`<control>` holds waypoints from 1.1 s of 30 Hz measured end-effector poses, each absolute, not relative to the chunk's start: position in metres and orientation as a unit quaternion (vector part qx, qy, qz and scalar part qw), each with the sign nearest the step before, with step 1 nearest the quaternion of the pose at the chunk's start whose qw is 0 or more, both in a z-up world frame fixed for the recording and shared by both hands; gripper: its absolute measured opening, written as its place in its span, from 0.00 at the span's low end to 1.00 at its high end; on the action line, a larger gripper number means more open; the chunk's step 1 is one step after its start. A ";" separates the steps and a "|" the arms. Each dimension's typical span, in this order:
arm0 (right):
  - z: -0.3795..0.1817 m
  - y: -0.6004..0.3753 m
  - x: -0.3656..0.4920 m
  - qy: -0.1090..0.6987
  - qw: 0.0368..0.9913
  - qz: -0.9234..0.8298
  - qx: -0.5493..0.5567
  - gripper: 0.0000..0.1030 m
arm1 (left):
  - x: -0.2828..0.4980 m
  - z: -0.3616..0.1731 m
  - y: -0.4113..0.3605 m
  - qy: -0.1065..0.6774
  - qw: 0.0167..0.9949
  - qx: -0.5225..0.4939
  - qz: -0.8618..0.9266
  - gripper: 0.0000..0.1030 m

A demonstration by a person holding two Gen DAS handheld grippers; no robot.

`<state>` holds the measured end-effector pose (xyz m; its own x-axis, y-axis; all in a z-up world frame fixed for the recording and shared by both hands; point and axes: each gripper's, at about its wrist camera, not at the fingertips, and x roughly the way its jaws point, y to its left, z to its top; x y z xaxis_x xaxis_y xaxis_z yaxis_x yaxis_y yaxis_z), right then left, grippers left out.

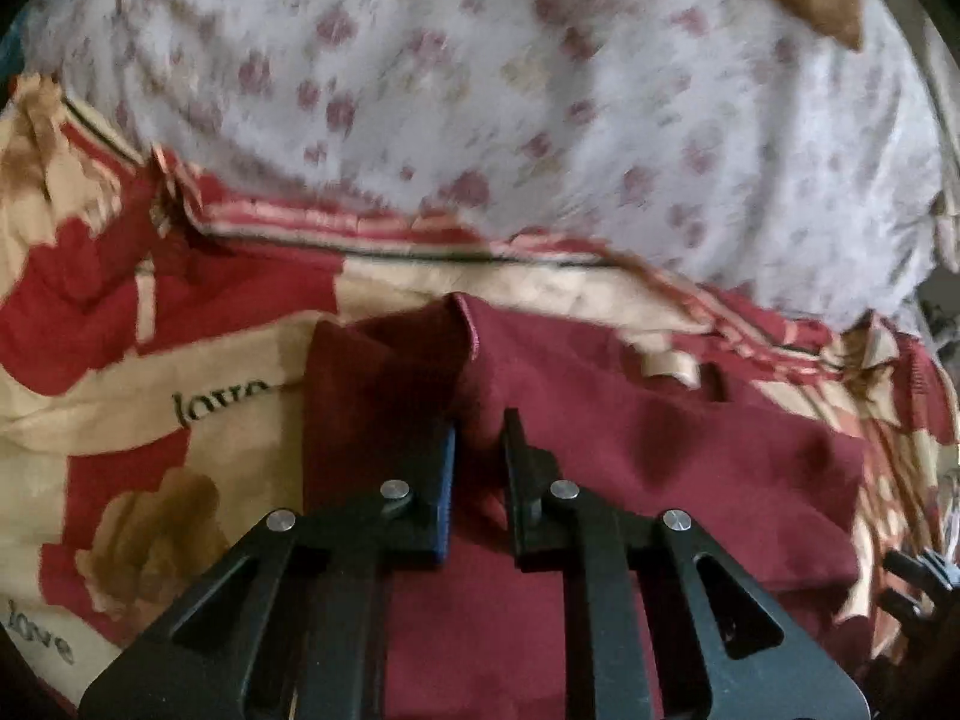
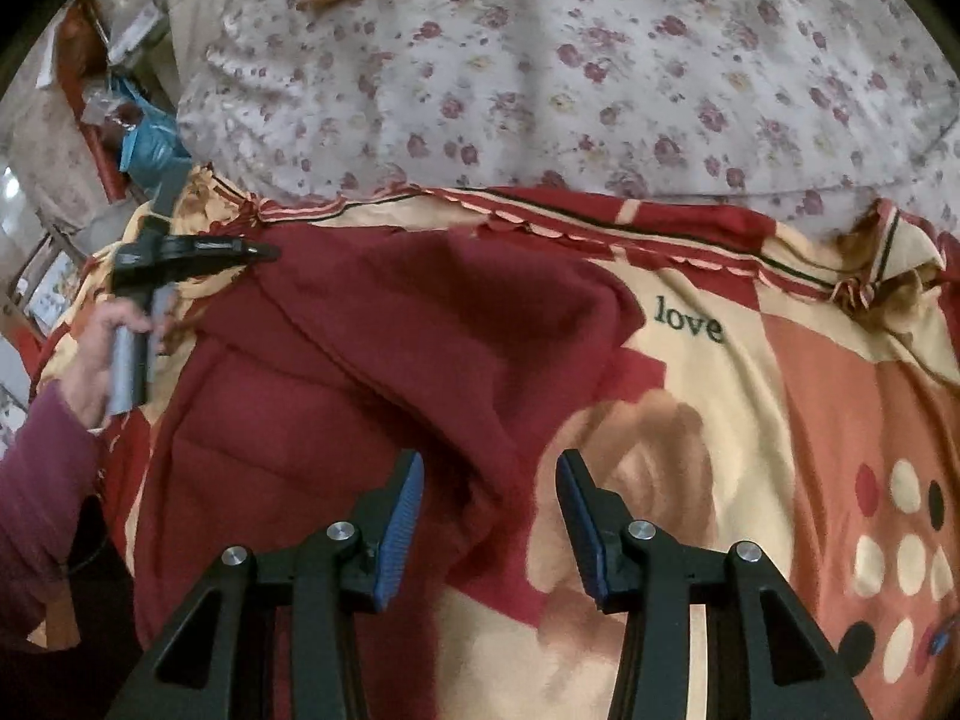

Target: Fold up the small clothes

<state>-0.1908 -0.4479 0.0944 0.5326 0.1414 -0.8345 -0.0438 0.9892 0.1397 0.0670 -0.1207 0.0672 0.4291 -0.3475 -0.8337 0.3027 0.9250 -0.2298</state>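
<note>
My left claw [image 1: 480, 450] points steeply down, its two fingers drawn close together and pinching a raised fold of the dark red garment [image 1: 630, 450] between them. In the right wrist view my left hand [image 2: 111, 354] wraps the grey handle, a purple sleeve [image 2: 36, 480] behind it. My right claw [image 2: 489, 516] tilts down too, its blue-padded fingers [image 2: 399, 534] standing apart with nothing gripped between them.

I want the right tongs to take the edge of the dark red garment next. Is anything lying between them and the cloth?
Nothing visible is in the way. The right tongs stand open right over the edge of the dark red garment, with only the printed bedcover beneath. The left tongs pinch a fold at the garment's far side, well clear.
</note>
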 end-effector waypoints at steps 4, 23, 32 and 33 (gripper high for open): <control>0.098 -0.448 -0.187 0.466 0.883 0.037 0.044 0.43 | 0.044 0.106 -0.106 0.466 0.854 -0.062 -0.222 0.12; 0.060 -0.455 -0.192 0.520 0.852 -0.015 -0.056 0.02 | -0.004 0.044 -0.091 0.530 0.821 -0.087 -0.193 0.12; 0.076 -0.497 -0.161 0.460 0.873 -0.003 0.158 0.77 | -0.004 0.047 -0.085 0.526 0.822 -0.098 -0.196 0.12; 0.066 -0.500 -0.148 0.467 0.864 0.003 0.189 0.74 | -0.004 0.047 -0.085 0.527 0.821 -0.098 -0.195 0.12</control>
